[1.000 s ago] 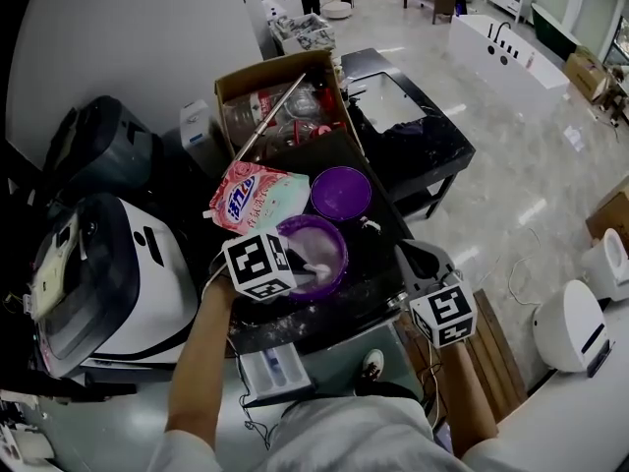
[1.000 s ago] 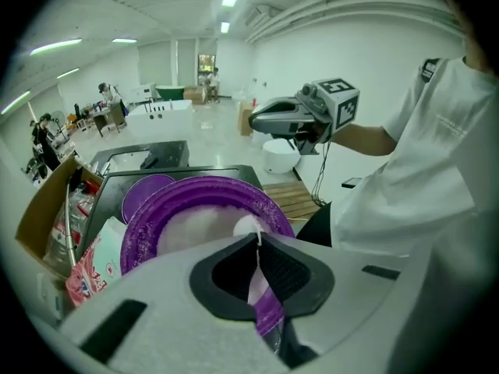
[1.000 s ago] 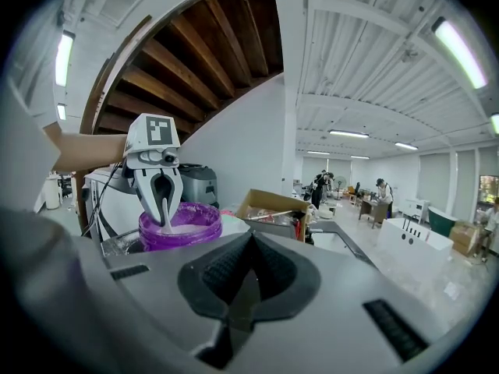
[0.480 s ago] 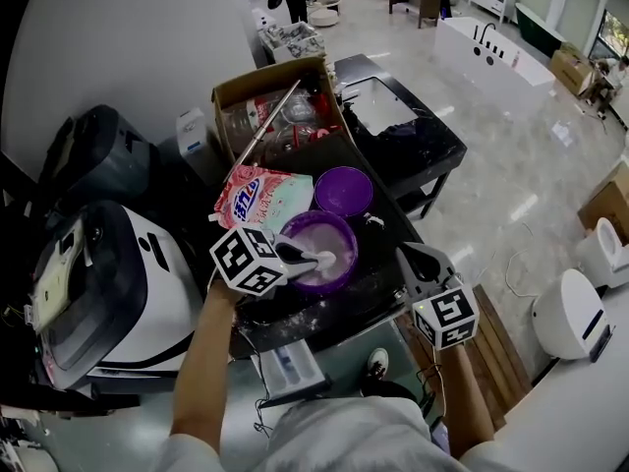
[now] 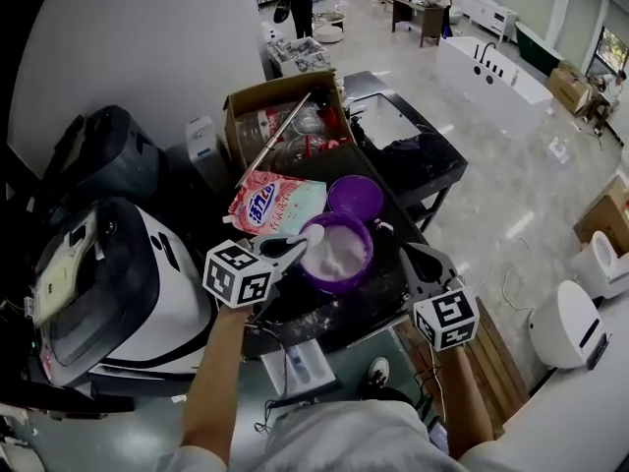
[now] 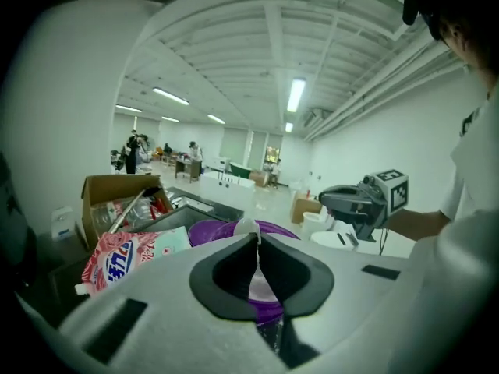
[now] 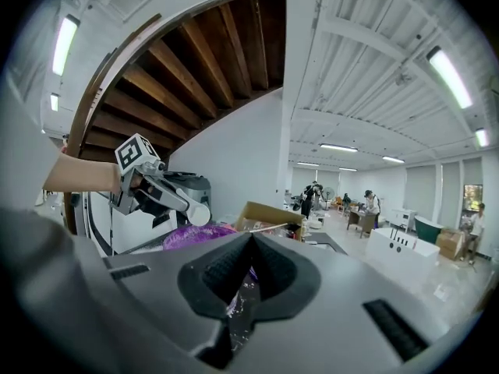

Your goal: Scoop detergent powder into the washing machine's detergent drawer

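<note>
**A:** Count taken?

**B:** Two hand-held grippers logged. The left hand-held gripper (image 5: 293, 246) is clamped on one white scoop (image 5: 313, 232). The right hand-held gripper (image 5: 418, 259) has its jaws pressed together with nothing between them, and is held at the worktop's (image 5: 385, 293) right edge.

**A:** Other items?

**B:** One purple tub (image 5: 366, 239) holding white powder (image 5: 339, 252). One purple lid (image 5: 355, 197) just behind it. One pink bag (image 5: 277, 205) laid flat left of the lid. One cardboard box (image 5: 257, 94) behind that. One white drawer (image 5: 300, 367) is seen pulled out below the worktop's front edge.

**A:** Change from half a second earlier?

**B:** The scoop's bowl was then down in the powder. It is now raised at the tub's left rim. Whether any powder is carried cannot be told. The right hand-held gripper's place is unchanged.
</note>
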Tool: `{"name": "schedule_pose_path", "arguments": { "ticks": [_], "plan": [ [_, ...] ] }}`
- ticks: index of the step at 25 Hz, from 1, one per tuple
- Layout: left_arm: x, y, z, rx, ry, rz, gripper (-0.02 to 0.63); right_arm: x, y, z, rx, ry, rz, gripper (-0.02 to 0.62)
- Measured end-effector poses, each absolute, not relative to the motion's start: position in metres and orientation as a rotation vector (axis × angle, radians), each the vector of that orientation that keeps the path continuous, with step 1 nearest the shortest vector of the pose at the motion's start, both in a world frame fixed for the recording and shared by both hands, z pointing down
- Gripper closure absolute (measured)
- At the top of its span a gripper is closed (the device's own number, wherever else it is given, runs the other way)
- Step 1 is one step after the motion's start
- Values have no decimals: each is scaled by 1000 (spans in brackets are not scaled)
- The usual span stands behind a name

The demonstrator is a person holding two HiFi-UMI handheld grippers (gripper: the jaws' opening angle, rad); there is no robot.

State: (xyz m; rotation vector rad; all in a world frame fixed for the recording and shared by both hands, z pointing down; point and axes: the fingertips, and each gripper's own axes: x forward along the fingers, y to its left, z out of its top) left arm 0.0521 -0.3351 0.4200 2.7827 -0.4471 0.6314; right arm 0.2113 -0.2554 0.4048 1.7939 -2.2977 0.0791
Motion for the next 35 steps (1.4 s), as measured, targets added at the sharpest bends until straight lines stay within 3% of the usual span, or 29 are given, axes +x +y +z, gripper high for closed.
{"name": "schedule_pose_path", "arguments": {
  "ticks": [16, 35],
  "plan": [
    [11, -317, 343, 2906, -618, 141, 591, 160, -229, 353, 1835, -2219, -70, 597],
    [-96, -266, 351, 2586, -664, -125, 591, 69, -192, 355, 1711, -2302, -67, 597]
  ]
}}
